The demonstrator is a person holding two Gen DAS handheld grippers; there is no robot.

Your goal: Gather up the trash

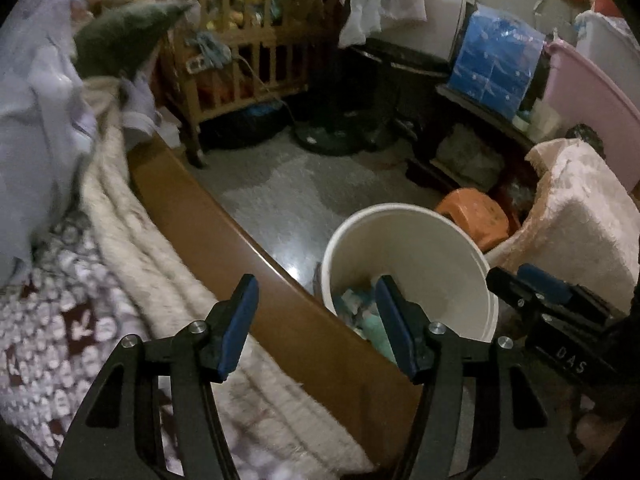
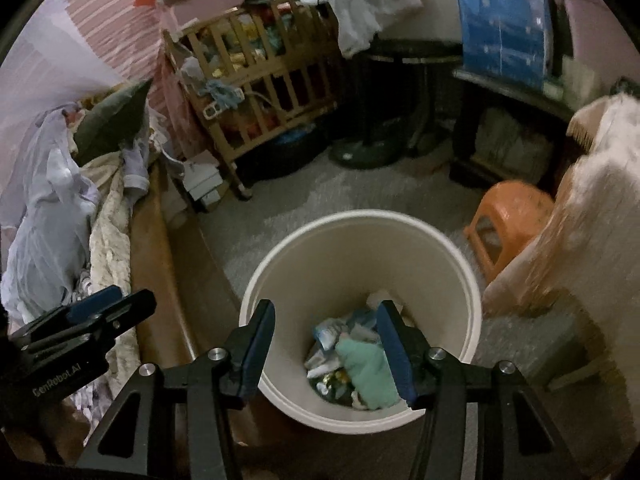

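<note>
A white round trash bin (image 2: 448, 264) stands on the floor beside the bed; it also shows in the left wrist view (image 1: 424, 240). Inside lies a pile of trash (image 2: 344, 356), wrappers and a mint-green crumpled piece (image 2: 370, 372); part of it shows in the left wrist view (image 1: 360, 312). My right gripper (image 2: 326, 316) is open and empty, right above the bin's mouth. My left gripper (image 1: 316, 292) is open and empty, above the bed's brown wooden side rail (image 1: 256, 256), just left of the bin. Each gripper shows at the edge of the other's view.
The bed (image 1: 132, 264) with blankets and clothes fills the left. A wooden crib (image 2: 260, 68) stands at the back. An orange plastic stool (image 2: 508, 220) and a chair draped with pink fluffy cloth (image 2: 592, 208) stand right of the bin. A fan base (image 2: 364, 152) and a dark table (image 2: 500, 92) lie behind.
</note>
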